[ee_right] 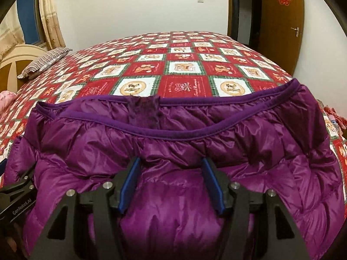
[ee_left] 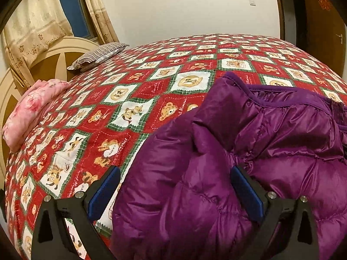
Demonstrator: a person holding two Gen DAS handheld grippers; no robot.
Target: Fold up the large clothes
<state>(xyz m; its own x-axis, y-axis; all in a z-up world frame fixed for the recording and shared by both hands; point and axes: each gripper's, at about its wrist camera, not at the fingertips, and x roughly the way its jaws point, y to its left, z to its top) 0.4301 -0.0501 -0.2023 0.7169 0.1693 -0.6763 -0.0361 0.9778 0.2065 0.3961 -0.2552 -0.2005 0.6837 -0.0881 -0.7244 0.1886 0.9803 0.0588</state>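
Spread blue-padded fingers of the left gripper (ee_left: 175,192) and right gripper (ee_right: 170,186) straddle a shiny purple quilted down jacket (ee_right: 173,134) on the near red teddy-print bedspread (ee_right: 173,65), pinching nothing. Best: clamp both layers before folding.

both wrist views angled down, close over purple jacket (ee_left: 216,162), sharing the patterned bedspread (ee_right: 184,69)

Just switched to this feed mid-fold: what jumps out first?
A shiny purple puffer jacket fills the foreground, bunched on the near part of a bed under a red teddy-bear quilt. Both grippers' blue pads straddle its folds. A pink pillow lies by the headboard.
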